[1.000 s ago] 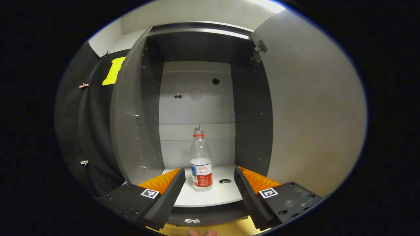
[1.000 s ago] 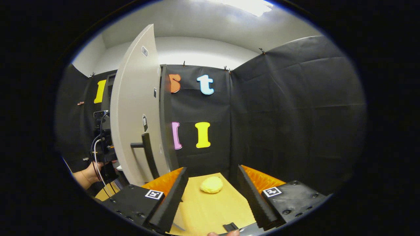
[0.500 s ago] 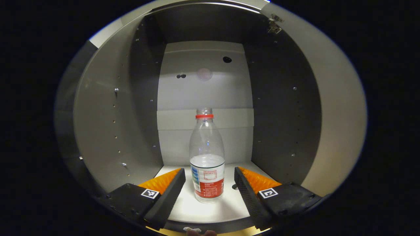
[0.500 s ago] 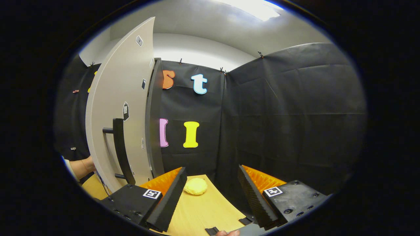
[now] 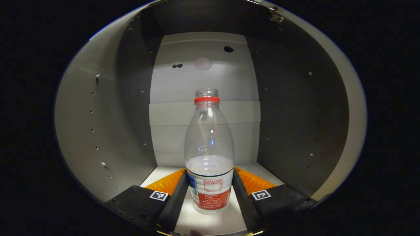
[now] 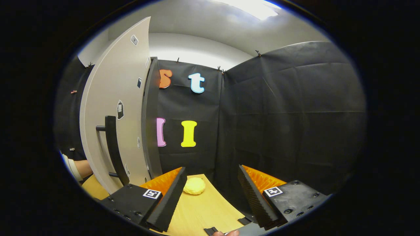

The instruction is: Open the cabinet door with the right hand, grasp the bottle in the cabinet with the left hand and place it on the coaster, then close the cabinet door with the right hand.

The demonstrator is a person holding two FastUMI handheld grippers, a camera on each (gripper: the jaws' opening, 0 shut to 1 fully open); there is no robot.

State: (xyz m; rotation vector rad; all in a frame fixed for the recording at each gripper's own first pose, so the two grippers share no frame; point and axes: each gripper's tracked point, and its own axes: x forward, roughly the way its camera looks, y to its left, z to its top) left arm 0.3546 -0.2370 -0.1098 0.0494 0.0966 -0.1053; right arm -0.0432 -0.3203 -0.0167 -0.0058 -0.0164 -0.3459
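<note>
Standing upright at lower centre inside the cabinet (image 5: 98,108), the bottle (image 5: 209,154) is pinched at its label by the left tongs (image 5: 210,193). At lower centre of the right gripper view, the right tongs (image 6: 210,193) are held spread above the desk (image 6: 203,213), the open door (image 6: 115,108) seen at left, a yellow coaster (image 6: 194,186) just beyond.

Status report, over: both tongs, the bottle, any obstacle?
Left tongs inside cabinet, closed on bottle. Right tongs open, empty, over table. Door open; nothing blocks bottle's way out.
</note>
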